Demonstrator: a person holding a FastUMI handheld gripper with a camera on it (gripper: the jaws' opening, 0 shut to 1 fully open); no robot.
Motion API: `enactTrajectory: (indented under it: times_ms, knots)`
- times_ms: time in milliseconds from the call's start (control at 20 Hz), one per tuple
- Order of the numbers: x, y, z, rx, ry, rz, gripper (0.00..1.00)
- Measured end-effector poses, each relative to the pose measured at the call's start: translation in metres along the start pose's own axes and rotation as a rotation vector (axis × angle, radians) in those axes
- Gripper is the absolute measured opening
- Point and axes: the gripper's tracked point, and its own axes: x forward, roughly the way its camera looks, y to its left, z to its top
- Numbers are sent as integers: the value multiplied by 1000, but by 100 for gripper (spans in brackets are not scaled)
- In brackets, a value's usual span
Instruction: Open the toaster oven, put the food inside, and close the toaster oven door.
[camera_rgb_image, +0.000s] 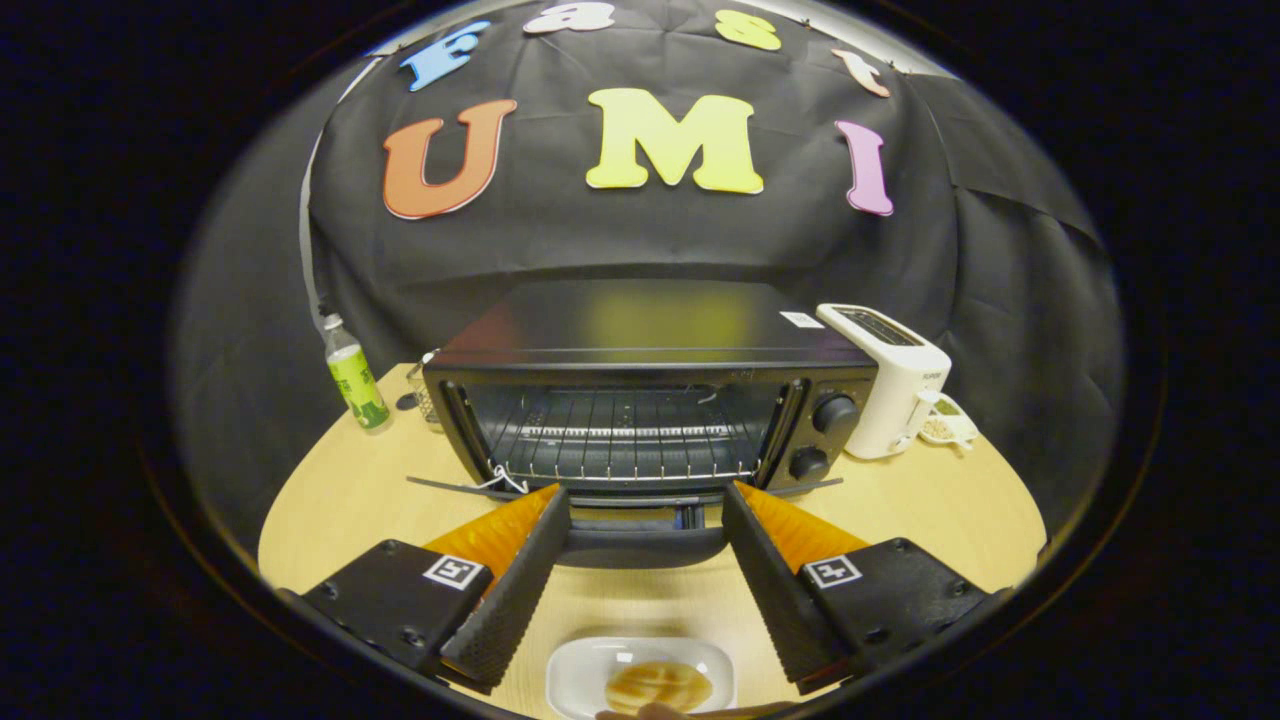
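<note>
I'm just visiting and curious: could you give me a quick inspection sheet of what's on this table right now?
Surface: wooden table, round-edged.
Job's things: toaster oven, door folded down open, rack bare; food on a white dish between the fingers.
Clutter: green-labelled bottle left of the oven; white toaster to its right.
Grippers: hand-held gripper open, fingers spread, tips near the door.
Cables: thin white wire at the oven's front corner.
Surroundings: black cloth wall.

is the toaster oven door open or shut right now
Open: the toaster oven door lies folded down just ahead of the open claw, baring the rack.
</note>
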Motion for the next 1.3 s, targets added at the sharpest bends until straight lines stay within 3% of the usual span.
enactTrajectory:
  times_ms: [500, 700, 900, 1300]
  knots:
    - [-6, -4, -75, -2, 12, 12, 100]
    - [1, -3, -107, 66, 129, 23, 100]
    - [-7, 5, -103, 37, 96, 39, 100]
    - [-65, 10, -89, -60, -114, 34, 100]
